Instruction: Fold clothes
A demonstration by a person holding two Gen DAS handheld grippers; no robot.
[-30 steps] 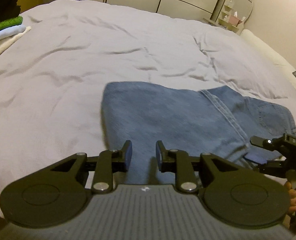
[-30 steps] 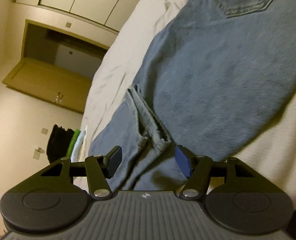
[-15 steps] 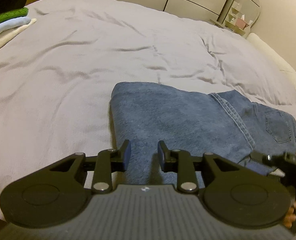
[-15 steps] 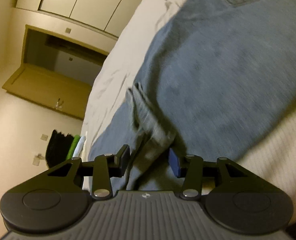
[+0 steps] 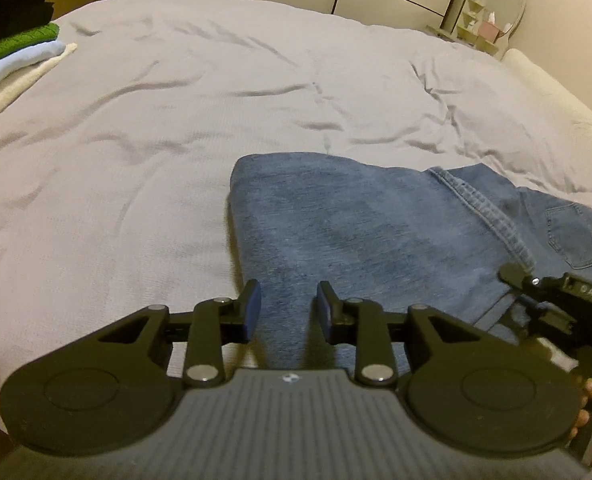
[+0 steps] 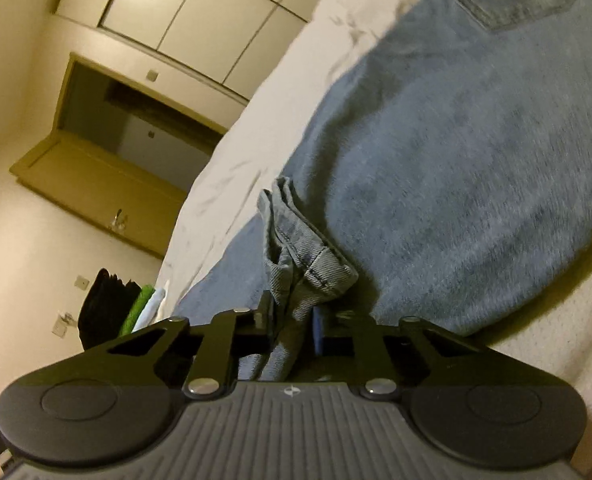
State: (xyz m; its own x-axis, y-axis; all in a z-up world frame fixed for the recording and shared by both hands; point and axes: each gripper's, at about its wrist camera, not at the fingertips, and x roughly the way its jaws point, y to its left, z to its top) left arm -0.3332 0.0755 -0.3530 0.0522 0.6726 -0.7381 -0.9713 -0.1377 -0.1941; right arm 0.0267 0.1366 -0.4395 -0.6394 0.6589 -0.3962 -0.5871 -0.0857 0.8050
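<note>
Jeans (image 5: 376, 232) lie half-folded on the near right of the bed (image 5: 175, 140). The right gripper (image 6: 291, 324) is closing, pads pinching the bunched hem (image 6: 308, 256); the left gripper (image 5: 287, 308) is opening, denim between its jaws but unpressed. Risk: lifting one-handed lets layers slide apart, dragging the fold crooked.

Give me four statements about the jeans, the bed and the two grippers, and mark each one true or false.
1. The jeans lie on a grey bedcover. True.
2. The right gripper has nothing between its fingers. False: its jaws are closing on a bunched denim hem.
3. A stack of folded clothes sits at the far left of the bed. True.
4. The left gripper clamps a white towel. False: its fingers stand apart over the jeans, gripping nothing.
</note>
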